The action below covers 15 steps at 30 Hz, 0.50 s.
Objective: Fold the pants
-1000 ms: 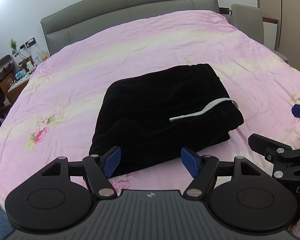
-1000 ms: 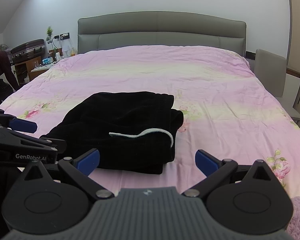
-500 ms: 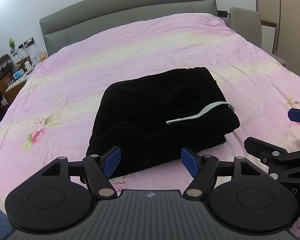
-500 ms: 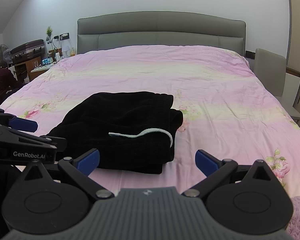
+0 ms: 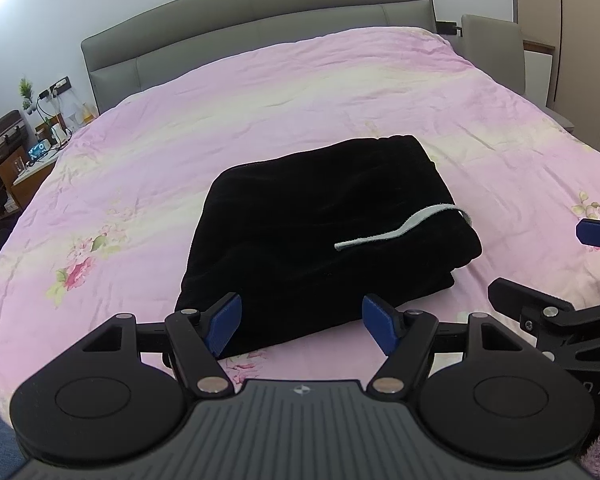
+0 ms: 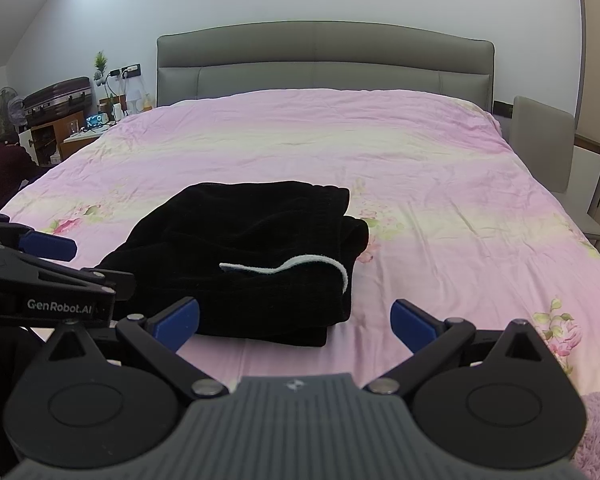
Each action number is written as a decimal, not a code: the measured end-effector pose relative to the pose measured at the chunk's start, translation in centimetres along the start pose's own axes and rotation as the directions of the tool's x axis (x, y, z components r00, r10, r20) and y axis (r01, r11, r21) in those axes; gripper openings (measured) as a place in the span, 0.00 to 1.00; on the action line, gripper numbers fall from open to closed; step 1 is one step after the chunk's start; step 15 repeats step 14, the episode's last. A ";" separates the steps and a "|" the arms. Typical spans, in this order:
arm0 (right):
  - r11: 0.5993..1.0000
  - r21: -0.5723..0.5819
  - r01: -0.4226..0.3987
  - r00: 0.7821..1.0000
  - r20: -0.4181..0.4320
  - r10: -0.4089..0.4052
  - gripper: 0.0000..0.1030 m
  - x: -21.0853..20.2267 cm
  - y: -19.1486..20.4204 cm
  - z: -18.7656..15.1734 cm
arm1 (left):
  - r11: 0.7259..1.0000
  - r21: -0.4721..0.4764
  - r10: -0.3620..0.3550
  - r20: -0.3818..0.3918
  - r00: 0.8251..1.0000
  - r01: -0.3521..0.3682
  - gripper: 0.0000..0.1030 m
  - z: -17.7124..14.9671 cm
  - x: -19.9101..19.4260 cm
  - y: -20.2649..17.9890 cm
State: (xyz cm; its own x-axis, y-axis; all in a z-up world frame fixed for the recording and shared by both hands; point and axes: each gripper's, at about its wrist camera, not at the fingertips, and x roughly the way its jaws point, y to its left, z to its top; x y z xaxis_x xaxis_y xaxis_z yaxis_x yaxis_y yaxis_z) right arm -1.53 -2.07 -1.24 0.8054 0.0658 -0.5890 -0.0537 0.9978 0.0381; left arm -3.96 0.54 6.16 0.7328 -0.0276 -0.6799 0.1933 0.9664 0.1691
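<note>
Pants [image 5: 320, 232] folded on bed [image 5: 340, 92], both tongs [image 5: 302, 326] [image 6: 296, 320] spread, fan [image 6: 6, 106] only in right view

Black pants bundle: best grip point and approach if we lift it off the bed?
Probably the stacked near edge of the pants, approached from the front, low along the bed: layers end there in a thick lip. Avoid the loose white drawstring.

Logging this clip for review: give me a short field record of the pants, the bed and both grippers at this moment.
garment: black pants, folded into a compact stack
marking: white strip on the top layer
surface: pink floral bedspread
left gripper: open, empty, near the stack's front edge
right gripper: open, empty, at the stack's near right corner
contact: neither gripper grips the pants
background: grey headboard
</note>
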 end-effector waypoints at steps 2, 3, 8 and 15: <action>1.000 0.000 -0.001 1.000 0.000 0.001 0.95 0.0 0.0 0.1 | 1.000 0.003 0.003 0.003 1.000 -0.003 0.79 0.0 0.0 -0.1; 1.000 0.000 -0.001 1.000 0.001 0.001 0.95 0.0 0.0 0.1 | 1.000 0.003 0.003 0.004 1.000 -0.003 0.79 0.0 -0.1 0.0; 1.000 0.001 -0.001 1.000 -0.001 0.001 0.95 0.0 -0.1 0.1 | 1.000 0.005 0.000 0.008 1.000 0.000 0.79 0.0 -0.1 0.0; 1.000 0.001 -0.004 1.000 -0.003 0.004 0.95 0.1 0.0 0.2 | 1.000 -0.013 0.015 0.020 1.000 -0.014 0.79 0.0 -0.2 0.4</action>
